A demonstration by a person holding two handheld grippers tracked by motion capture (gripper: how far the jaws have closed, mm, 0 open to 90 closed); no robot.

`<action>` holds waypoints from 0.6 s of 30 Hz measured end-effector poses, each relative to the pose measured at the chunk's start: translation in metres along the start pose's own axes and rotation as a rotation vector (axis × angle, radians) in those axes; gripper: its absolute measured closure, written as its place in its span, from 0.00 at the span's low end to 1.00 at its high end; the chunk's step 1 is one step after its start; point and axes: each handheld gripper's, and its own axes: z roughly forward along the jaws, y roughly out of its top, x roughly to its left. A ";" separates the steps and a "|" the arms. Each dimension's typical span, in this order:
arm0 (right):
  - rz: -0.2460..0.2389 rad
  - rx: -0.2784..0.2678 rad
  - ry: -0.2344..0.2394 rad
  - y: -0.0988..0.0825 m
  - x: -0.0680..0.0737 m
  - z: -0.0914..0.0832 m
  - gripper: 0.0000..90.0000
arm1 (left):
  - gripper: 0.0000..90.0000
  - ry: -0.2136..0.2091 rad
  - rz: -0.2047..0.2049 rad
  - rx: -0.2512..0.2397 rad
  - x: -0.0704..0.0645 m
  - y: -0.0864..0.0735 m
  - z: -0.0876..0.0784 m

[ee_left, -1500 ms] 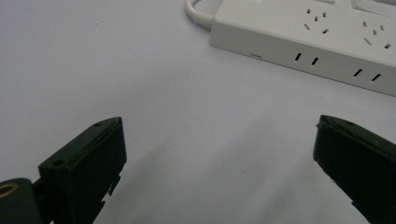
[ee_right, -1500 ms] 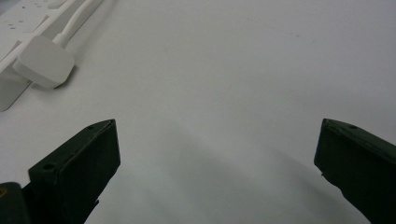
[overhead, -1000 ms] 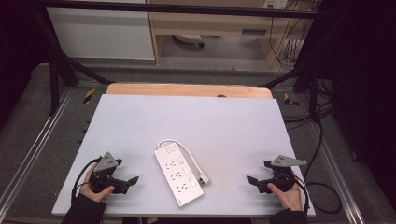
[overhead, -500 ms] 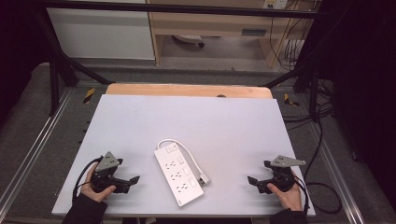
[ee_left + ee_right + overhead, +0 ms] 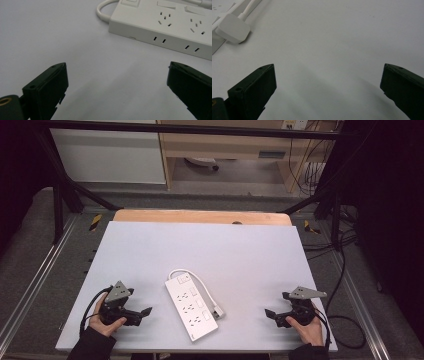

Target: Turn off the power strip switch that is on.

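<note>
Both claws rest wide apart at the near edge, unmoved over the last second: left gripper [image 5: 142, 312] near-left, right gripper [image 5: 270, 313] near-right, each with jaws spread open and nothing between them. No change in the scene either; my reading is the work has not started and the approach is still to come.

Between them, slightly left of centre, lies one white power strip [image 5: 191, 307], flat, running near-right to far-left. Count: one strip, one white cord [image 5: 200, 282] looping from its far end along its right side, one plug [image 5: 218, 311] lying beside the strip's near-right edge. Neither gripper touches it.

Farther off, the white table [image 5: 240, 255] is otherwise bare; a wooden board [image 5: 200, 216] edges its far side.
</note>
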 end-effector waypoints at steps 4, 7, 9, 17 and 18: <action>-0.001 0.001 -0.001 0.000 0.000 0.000 0.01 | 0.04 -0.001 0.005 0.002 -0.001 0.003 0.001; -0.002 -0.001 -0.004 0.000 0.000 -0.001 0.01 | 0.04 0.000 0.011 0.003 -0.003 0.004 0.002; -0.002 -0.001 -0.005 0.000 0.000 -0.001 0.01 | 0.04 -0.001 0.014 0.004 -0.004 0.005 0.002; 0.001 0.004 -0.006 0.000 0.000 -0.001 0.01 | 0.04 -0.003 0.017 0.005 -0.006 0.009 0.004; -0.004 0.001 -0.008 0.000 0.000 -0.001 0.01 | 0.04 -0.004 0.019 0.005 -0.006 0.009 0.003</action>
